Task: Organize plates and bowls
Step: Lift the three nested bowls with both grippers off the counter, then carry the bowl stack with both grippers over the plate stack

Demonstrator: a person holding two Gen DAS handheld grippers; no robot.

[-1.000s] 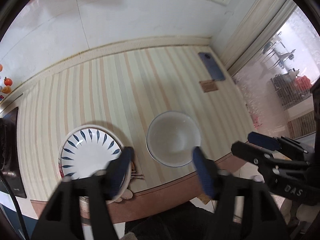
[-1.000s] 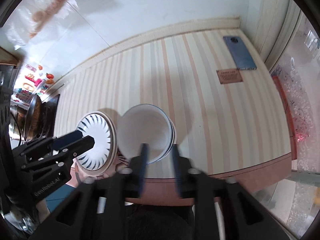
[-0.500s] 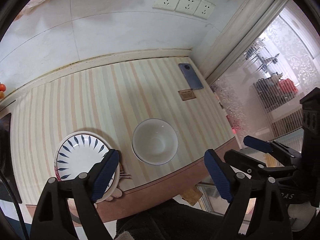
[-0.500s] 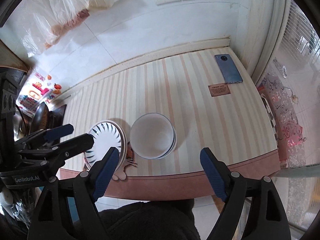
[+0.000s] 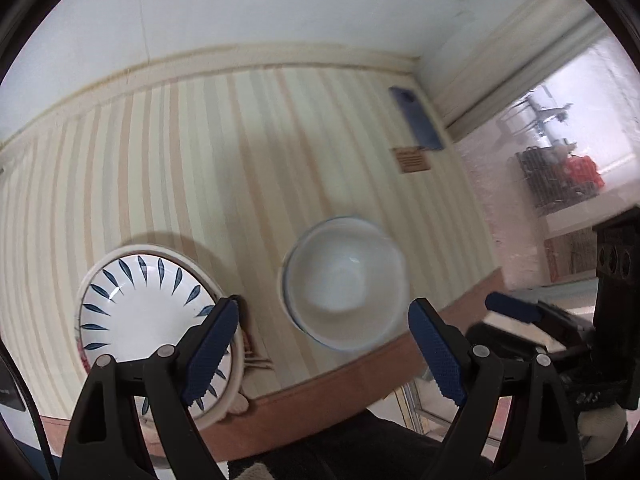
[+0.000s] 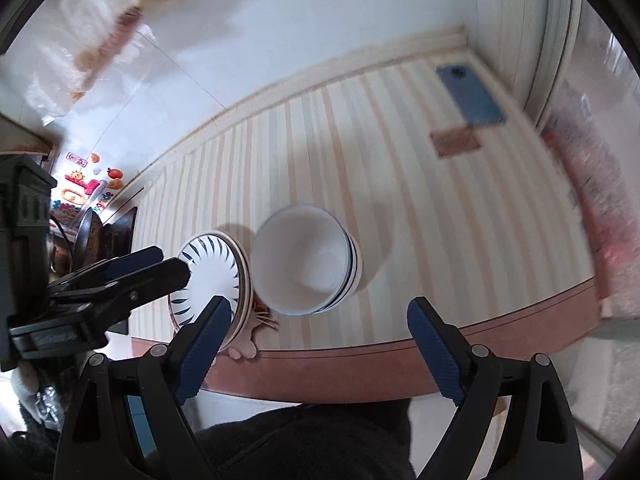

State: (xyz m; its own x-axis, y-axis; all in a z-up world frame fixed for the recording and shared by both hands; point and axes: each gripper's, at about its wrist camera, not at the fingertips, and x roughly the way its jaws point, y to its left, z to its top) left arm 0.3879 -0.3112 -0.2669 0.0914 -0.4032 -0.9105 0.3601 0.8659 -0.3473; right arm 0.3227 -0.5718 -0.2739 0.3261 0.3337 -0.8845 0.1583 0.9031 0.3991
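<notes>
A stack of white plates with blue leaf marks [image 5: 148, 312] sits near the front left of the striped table [image 5: 200, 180]. Right beside it stands a stack of white bowls [image 5: 344, 284], shown from the other side as nested bowls [image 6: 304, 264] next to the plates [image 6: 212, 272]. My left gripper [image 5: 324, 344] hangs open above the gap between plates and bowls, holding nothing. My right gripper [image 6: 320, 340] is above the table's front edge before the bowls; its jaws are opening with nothing between them. Each gripper shows in the other's view: right gripper [image 5: 520, 320], left gripper [image 6: 120, 276].
A blue phone [image 5: 416, 120] and a brown card [image 5: 412, 160] lie at the far right by the wall corner. A dark stove [image 6: 112, 236] borders the table on the left. The table's brown front edge [image 6: 400, 356] runs just below the dishes, above a person's dark clothing.
The right gripper, nearly shut at the bowls' rim a second ago, has spread wide. The left gripper has widened too. Both pulled back, then came down closer. Plates and bowls stayed put.
</notes>
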